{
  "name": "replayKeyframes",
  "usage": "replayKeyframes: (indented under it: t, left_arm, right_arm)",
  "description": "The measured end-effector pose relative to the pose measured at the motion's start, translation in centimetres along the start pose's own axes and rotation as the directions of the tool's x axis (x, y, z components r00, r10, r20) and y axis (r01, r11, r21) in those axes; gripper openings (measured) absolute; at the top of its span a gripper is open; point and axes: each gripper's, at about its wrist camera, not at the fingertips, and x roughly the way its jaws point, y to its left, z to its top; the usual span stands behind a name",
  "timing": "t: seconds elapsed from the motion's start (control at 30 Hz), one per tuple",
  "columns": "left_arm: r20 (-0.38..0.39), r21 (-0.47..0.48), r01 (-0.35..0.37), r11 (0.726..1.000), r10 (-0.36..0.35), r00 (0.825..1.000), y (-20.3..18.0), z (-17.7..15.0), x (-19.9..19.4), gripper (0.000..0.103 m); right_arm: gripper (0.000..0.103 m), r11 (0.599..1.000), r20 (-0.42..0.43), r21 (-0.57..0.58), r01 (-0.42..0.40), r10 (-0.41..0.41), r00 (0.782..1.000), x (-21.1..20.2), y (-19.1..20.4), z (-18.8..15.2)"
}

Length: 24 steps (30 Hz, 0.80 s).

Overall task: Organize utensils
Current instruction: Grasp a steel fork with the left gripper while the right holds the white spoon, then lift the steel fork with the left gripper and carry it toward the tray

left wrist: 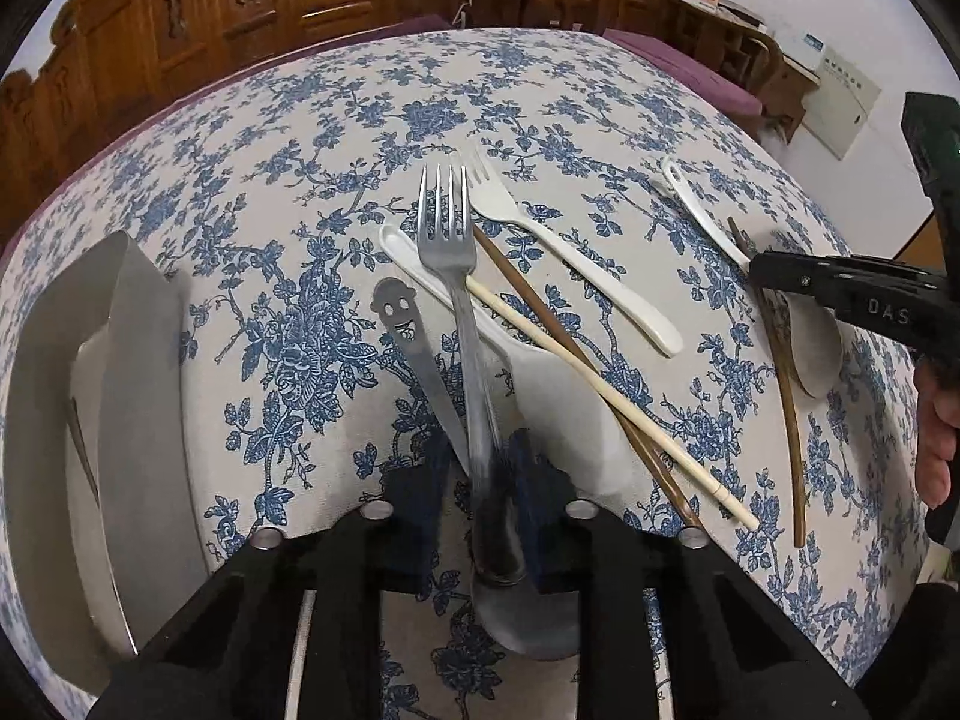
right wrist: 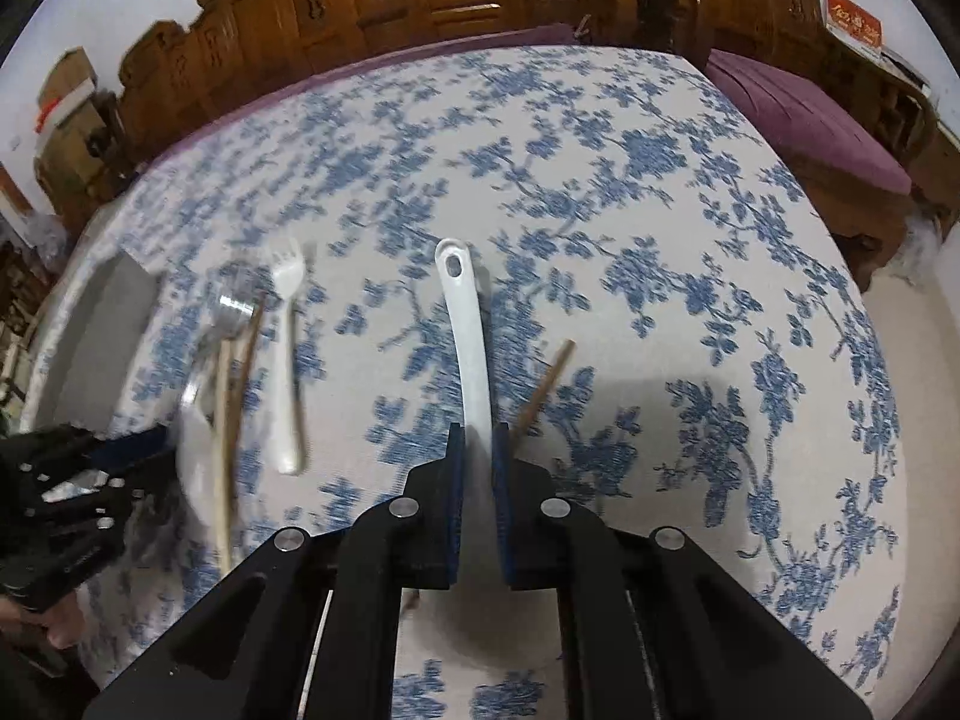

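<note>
My left gripper point(left wrist: 483, 468) is shut on the handle of a metal fork point(left wrist: 445, 222), whose tines point away over the flowered tablecloth. Beside it lie a smiley-handled metal spoon point(left wrist: 396, 309), a white spoon point(left wrist: 558, 408), a cream chopstick point(left wrist: 606, 390), a brown chopstick point(left wrist: 540, 306) and a white plastic fork point(left wrist: 570, 255). My right gripper point(right wrist: 474, 444) is shut on the handle of another white spoon point(right wrist: 465, 324); a second brown chopstick point(right wrist: 549, 381) lies just to its right. In the left wrist view the right gripper point(left wrist: 765, 276) shows at the right edge, over that spoon's bowl point(left wrist: 816, 354).
A pale utensil tray point(left wrist: 54, 396) sits at the table's left edge and also shows as the tray point(right wrist: 90, 336) in the right wrist view. Carved wooden chairs point(left wrist: 180, 18) ring the far side. A hand point(left wrist: 936, 450) is at the right edge.
</note>
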Motion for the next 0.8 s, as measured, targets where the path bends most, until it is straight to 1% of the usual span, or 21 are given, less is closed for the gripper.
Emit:
replayKeyframes:
  t: [0.17, 0.3, 0.43, 0.5, 0.6, 0.73, 0.8]
  left_arm:
    - [0.021, 0.004, -0.009, 1.000, 0.009, 1.000, 0.1, -0.2, -0.8, 0.011]
    - [0.069, 0.010, -0.018, 1.000, 0.018, 0.997, 0.4, -0.5, -2.2, 0.011]
    - [0.075, 0.019, -0.021, 1.000, 0.020, 0.997, 0.7, -0.9, -3.0, 0.011]
    - [0.066, 0.024, -0.020, 1.000, 0.018, 0.998, 0.9, -1.3, -3.3, 0.011]
    - [0.020, 0.047, -0.019, 0.999, 0.018, 1.000, 0.7, -2.3, -3.2, 0.011]
    - [-0.019, 0.093, -0.066, 0.993, 0.068, 0.997, 0.2, -3.2, -2.4, 0.012]
    - [-0.025, 0.093, -0.076, 0.993, 0.079, 0.997, 0.3, -3.0, -2.0, 0.012]
  right_arm:
    - [0.010, 1.000, 0.039, 0.010, -0.028, 0.028, 0.999, -1.0, 0.2, 0.3]
    - [0.010, 0.999, 0.048, -0.003, -0.038, 0.038, 0.998, -1.1, 0.8, 0.5]
    - [0.010, 0.998, 0.051, -0.024, -0.054, 0.055, 0.997, -1.2, 1.9, 0.6]
    - [0.010, 0.998, 0.046, -0.036, -0.055, 0.056, 0.997, -1.1, 2.4, 0.6]
    - [0.010, 0.997, 0.039, -0.051, -0.051, 0.053, 0.998, -0.8, 2.9, 0.5]
    - [0.010, 0.998, 0.041, -0.050, -0.050, 0.052, 0.998, -0.8, 3.0, 0.4]
    - [0.011, 0.998, 0.041, -0.049, -0.049, 0.051, 0.998, -0.8, 2.9, 0.4]
